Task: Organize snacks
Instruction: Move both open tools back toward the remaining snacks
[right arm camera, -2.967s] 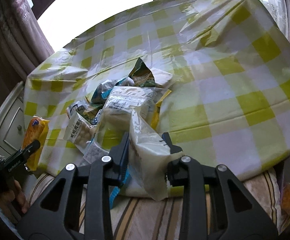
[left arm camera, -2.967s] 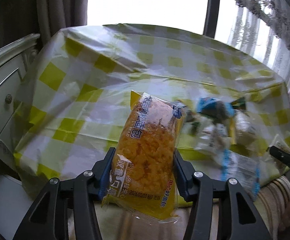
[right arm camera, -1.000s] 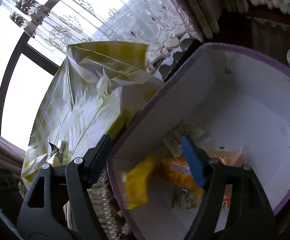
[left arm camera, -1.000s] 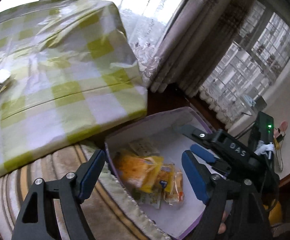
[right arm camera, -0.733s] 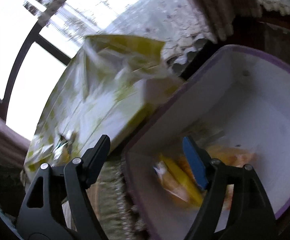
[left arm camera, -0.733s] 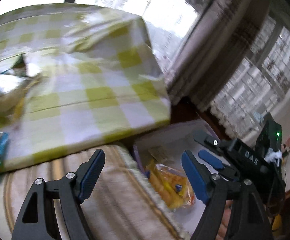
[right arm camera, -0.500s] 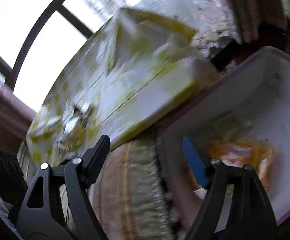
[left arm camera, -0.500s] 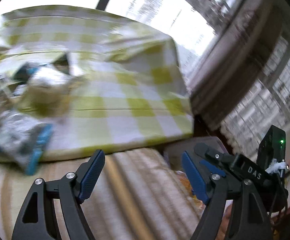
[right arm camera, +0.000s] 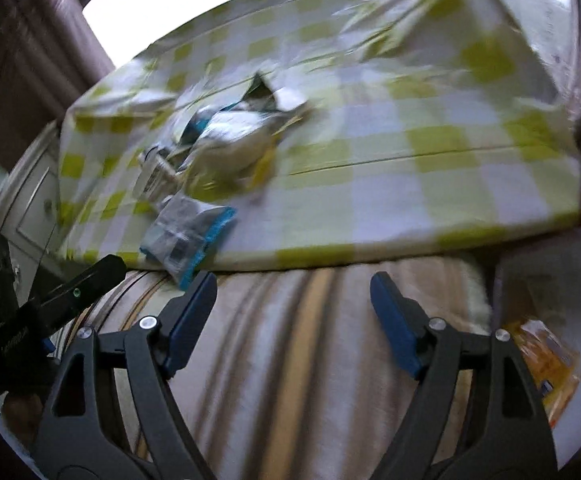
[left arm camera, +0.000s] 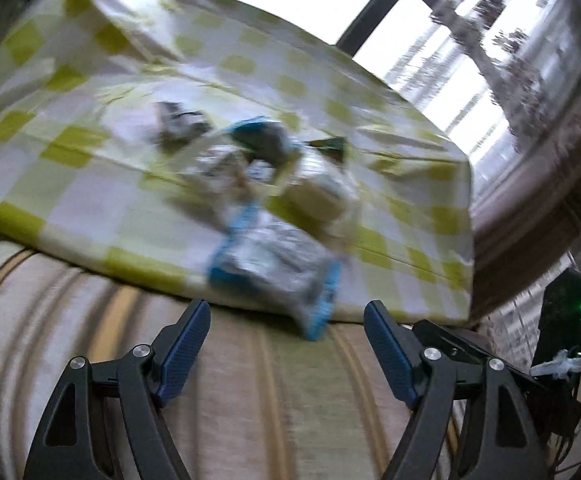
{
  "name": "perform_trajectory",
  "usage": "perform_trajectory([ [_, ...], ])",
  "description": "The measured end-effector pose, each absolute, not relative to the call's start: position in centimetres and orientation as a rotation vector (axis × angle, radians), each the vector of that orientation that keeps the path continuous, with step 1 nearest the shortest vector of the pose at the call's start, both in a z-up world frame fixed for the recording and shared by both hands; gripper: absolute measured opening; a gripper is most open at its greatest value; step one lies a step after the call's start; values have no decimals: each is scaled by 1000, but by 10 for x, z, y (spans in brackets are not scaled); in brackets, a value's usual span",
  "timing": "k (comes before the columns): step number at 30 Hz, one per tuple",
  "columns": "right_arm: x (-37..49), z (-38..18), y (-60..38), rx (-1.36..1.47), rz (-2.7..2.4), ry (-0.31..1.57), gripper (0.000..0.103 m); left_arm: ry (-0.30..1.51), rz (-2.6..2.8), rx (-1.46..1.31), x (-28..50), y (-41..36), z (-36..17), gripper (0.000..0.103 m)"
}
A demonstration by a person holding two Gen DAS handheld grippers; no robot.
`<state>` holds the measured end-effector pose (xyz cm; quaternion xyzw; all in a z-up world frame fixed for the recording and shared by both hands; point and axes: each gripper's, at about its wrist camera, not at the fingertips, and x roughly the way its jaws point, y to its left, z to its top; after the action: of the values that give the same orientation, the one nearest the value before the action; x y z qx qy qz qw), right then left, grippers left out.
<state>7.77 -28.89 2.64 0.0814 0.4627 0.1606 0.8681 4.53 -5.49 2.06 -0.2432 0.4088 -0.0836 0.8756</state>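
Note:
A pile of snack packets (left arm camera: 266,176) lies on the yellow-checked cloth (left arm camera: 90,168); it also shows in the right wrist view (right arm camera: 226,140). A clear packet with blue edges (left arm camera: 274,276) hangs over the cloth's near edge, seen too in the right wrist view (right arm camera: 186,236). My left gripper (left arm camera: 286,340) is open and empty just short of that packet. My right gripper (right arm camera: 292,312) is open and empty over the striped cushion. The white box (right arm camera: 550,280) with orange snack packets (right arm camera: 546,364) sits at the right. Both views are blurred.
A striped cushion (left arm camera: 250,400) runs along the near edge of the cloth. A white cabinet (right arm camera: 30,208) stands at the left. Windows and curtains (left arm camera: 530,80) lie behind and to the right.
Both grippers have let their packets go into the box and swung left from the box back toward the snack pile. Both are now empty.

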Motion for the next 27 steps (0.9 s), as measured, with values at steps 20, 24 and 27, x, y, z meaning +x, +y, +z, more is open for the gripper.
perform_trajectory([
  [20, 135, 0, -153, -347, 584, 1001, 93, 810, -89, -601, 65, 11, 7, 80],
  [24, 139, -1, -151, -333, 581, 997, 94, 811, -100, -604, 72, 12, 5, 79],
  [27, 144, -5, -149, -326, 580, 999, 96, 809, -101, -610, 77, 13, 4, 79],
])
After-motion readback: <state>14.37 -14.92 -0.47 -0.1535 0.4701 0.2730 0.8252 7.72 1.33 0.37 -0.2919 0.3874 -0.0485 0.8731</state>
